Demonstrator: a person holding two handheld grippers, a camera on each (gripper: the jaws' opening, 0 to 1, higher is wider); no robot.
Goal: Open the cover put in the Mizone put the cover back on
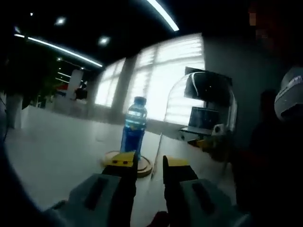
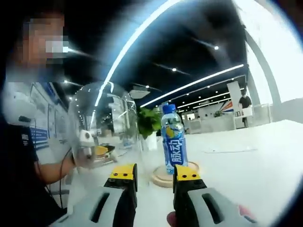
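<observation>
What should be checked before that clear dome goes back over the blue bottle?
1. Bottle upright on the wooden base: ok.
2. Bottle cap on: ok.
3. Clear dome off the base, to one side: ok.
4. Firm hold on the dome: cannot tell.
5. Left gripper open and empty: ok.
6. Right gripper open and empty: ok.

Dome [image 2: 102, 127] lifted aside; bottle [image 2: 173, 139] top unobstructed.
</observation>
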